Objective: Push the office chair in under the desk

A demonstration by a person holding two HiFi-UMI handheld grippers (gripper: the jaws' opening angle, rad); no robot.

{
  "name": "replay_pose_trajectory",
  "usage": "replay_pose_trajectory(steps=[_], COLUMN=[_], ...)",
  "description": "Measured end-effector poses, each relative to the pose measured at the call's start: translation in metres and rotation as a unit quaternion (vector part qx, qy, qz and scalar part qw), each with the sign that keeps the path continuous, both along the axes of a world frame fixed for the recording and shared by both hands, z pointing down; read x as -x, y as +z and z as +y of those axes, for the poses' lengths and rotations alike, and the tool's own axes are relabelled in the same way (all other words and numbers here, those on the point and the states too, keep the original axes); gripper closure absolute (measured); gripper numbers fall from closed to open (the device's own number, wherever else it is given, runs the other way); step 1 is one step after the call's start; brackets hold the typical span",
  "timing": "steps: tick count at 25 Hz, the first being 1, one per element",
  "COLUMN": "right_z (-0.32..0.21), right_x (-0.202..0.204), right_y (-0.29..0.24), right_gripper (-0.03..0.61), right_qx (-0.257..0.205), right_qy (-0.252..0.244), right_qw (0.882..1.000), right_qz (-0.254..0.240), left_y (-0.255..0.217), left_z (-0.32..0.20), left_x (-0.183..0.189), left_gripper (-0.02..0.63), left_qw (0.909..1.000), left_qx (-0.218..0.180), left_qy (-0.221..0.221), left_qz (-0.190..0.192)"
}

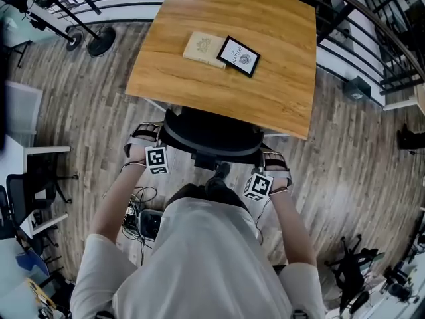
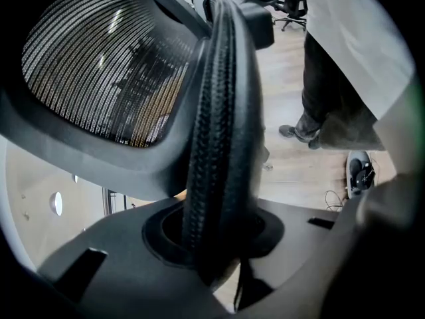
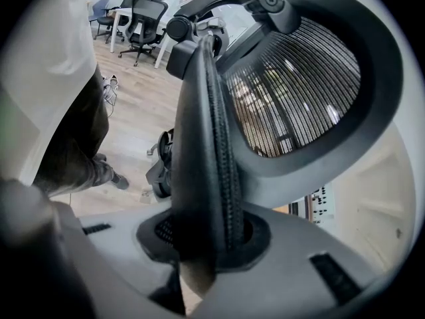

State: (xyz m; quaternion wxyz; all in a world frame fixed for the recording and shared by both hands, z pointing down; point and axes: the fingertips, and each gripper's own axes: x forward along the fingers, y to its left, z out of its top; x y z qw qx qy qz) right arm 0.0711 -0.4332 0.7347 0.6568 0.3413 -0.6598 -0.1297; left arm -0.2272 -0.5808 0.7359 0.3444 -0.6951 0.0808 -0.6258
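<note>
At 12 o'clock, partly under the desk (image 1: pixel 199 78), the office chair (image 1: pixel 212 137) has my left gripper (image 2: pixel 216 241) & right gripper (image 3: pixel 199 241) both clamped on its stiff backrest rim (image 2: pixel 219 111): heavy-ish, prob rolls easy.

Tan book (image 1: pixel 204 49) touching black-framed card (image 1: pixel 238 56)

Looks like an office to me, maybe doubling as a studio or lab. There's a wooden desk (image 1: pixel 265 78) with a book (image 1: pixel 204 48) and a framed card (image 1: pixel 239 56) on it, a black mesh-backed chair (image 1: pixel 212 135) at its near edge, and more chairs (image 3: pixel 143 15) of the same kind farther off. Wood-look floor (image 1: pixel 352 178), stands (image 1: pixel 86 32) at the far left, loose cables (image 1: pixel 139 201) on the near floor.
</note>
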Motion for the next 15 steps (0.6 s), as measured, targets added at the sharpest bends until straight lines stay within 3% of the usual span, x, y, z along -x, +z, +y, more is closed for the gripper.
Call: replay_pose_trajectory(steps=[15], right_z=[-0.003], right_x=[0.0045], right_y=[0.0027], right_gripper=[0.505], right_qx=[0.016], right_qy=[0.002], right_qw=[1.0], right_qz=[0.015], left_y=[0.002], left_z=[-0.0105], left_x=[0.0042], left_gripper=[0.515], left_qw=[0.9998], left_qx=[0.005], left_qy=[0.017], left_qz=[-0.009])
